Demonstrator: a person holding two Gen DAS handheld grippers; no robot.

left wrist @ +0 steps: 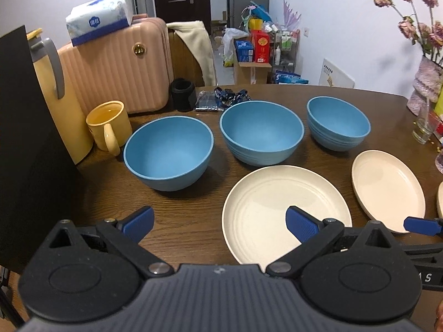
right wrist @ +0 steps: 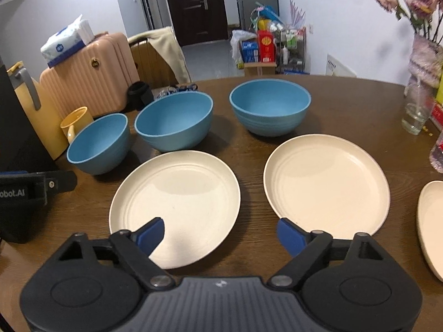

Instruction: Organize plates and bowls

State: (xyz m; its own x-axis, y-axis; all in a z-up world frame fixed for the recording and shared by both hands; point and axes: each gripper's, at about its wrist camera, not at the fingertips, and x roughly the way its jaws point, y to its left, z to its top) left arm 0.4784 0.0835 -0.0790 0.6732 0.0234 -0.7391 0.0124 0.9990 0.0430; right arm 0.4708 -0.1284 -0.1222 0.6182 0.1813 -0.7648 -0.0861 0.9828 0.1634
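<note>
Three blue bowls stand in a row on the brown table: left, middle, right. In front of them lie cream plates: one, a second, and the rim of a third. My left gripper is open and empty, its right finger over the near plate. My right gripper is open and empty too. Its left finger hangs over the left plate, and its right finger sits at the near rim of the middle plate.
A yellow mug and a yellow jug stand left of the bowls, beside a dark panel. Behind are a pink suitcase, a black cup and a blue lanyard. A glass vase stands at the right edge.
</note>
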